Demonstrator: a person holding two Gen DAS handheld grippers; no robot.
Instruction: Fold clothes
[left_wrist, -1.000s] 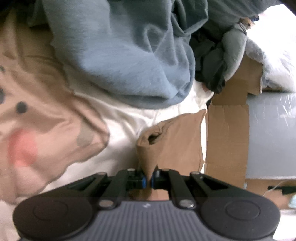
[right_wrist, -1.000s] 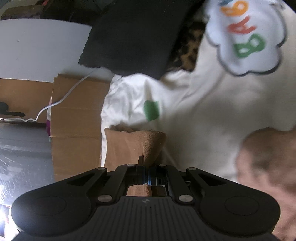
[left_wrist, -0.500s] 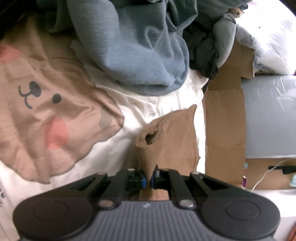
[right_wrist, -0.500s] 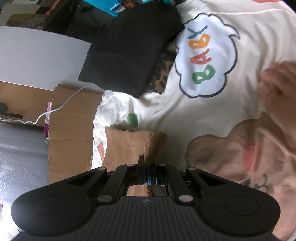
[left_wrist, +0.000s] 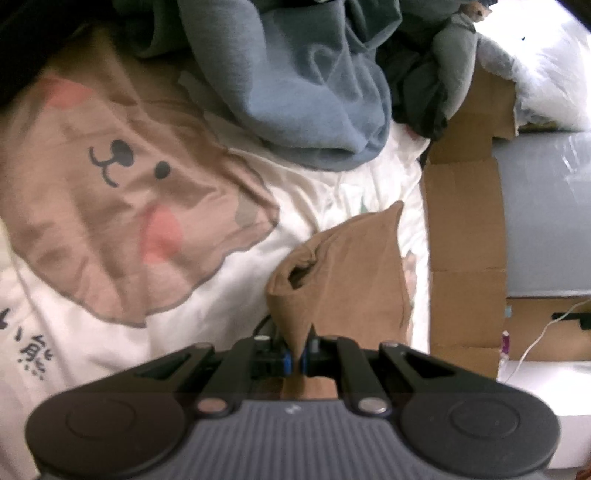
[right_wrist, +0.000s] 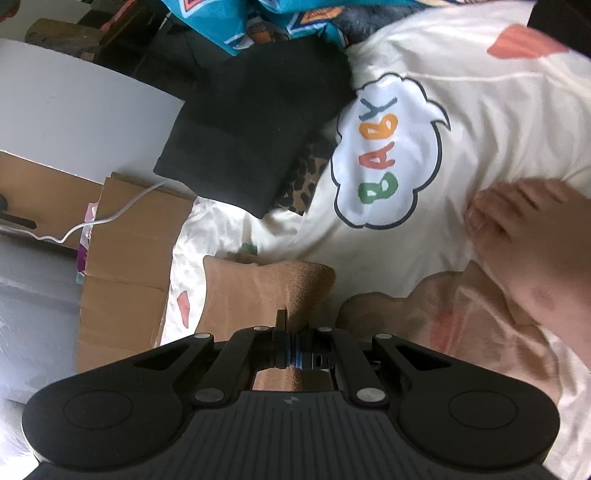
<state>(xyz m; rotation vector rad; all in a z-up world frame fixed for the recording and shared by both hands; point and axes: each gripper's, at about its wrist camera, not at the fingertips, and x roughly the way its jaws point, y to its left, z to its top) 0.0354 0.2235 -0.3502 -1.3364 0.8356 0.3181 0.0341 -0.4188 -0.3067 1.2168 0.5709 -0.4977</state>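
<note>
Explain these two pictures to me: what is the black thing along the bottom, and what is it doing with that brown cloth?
There is no robot here. A person holds a two-finger tool in each hand, and each tool carries a wide-angle camera looking out along its fingers, so each picture is one tool's own view. The left hand-held gripper and the right hand-held gripper are both shut on the brown garment, each pinching a part of it. Beneath lies a white bedsheet printed with a bear face and a cloud reading BABY. A heap of blue-grey clothes and a folded black garment lie on it. Flattened cardboard lies beside the sheet.
</note>
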